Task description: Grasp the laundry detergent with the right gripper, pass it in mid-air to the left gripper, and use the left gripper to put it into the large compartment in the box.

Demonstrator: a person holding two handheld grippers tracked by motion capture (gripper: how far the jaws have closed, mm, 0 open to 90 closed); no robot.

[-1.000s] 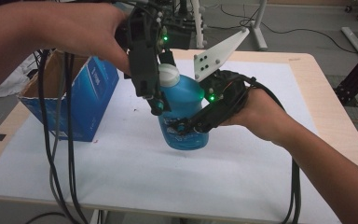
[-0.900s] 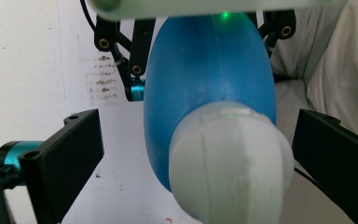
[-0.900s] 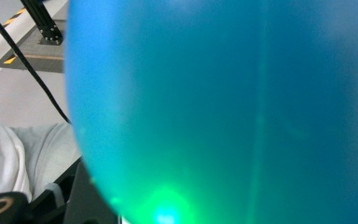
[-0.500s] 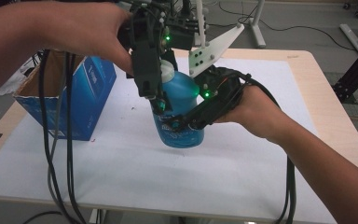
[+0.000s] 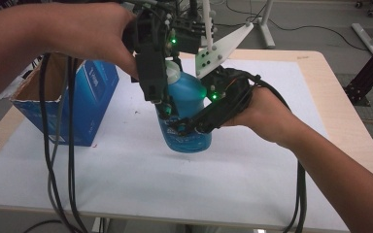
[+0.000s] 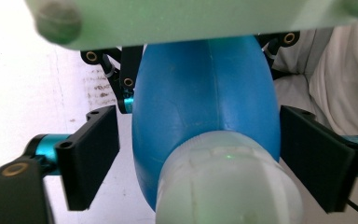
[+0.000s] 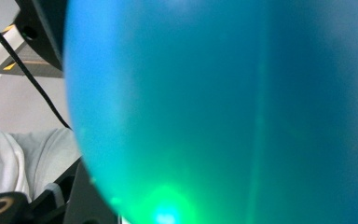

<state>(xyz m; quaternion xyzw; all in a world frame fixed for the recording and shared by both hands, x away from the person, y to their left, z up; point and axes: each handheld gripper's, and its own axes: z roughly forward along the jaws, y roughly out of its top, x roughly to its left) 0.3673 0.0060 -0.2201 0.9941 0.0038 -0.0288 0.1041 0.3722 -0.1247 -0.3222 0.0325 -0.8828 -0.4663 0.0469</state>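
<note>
Across the pale wooden surface (image 5: 335, 107) lies a white sheet, and at its left stands an open blue cardboard box (image 5: 85, 104) with black cables hanging in front of it. Near the middle, a translucent blue plastic bottle (image 5: 187, 99) with a white screw cap (image 6: 228, 184) is held between the two hands, tilted, its base hanging low over the sheet; whether the base touches the sheet I cannot tell. The right gripper (image 5: 194, 127) comes in from the right and wraps the lower body of the bottle; it appears clamped on it, and in the right gripper view the blue wall sits pressed right up to the camera. The left gripper (image 6: 200, 158) reaches down from above, its black jaws standing apart on either side of the cap and shoulder without touching either, so it is released. Judging by the liquid visible in the lower half, the bottle is likely fairly heavy for its size, its smooth wall slippery and somewhat yielding under pressure; the stiff ribbed cap and the neck below it look like the surest places to take hold. Compared with a second ago, the bottle has been lifted and leaned over from upright, and the left gripper has stayed over the cap.
</note>
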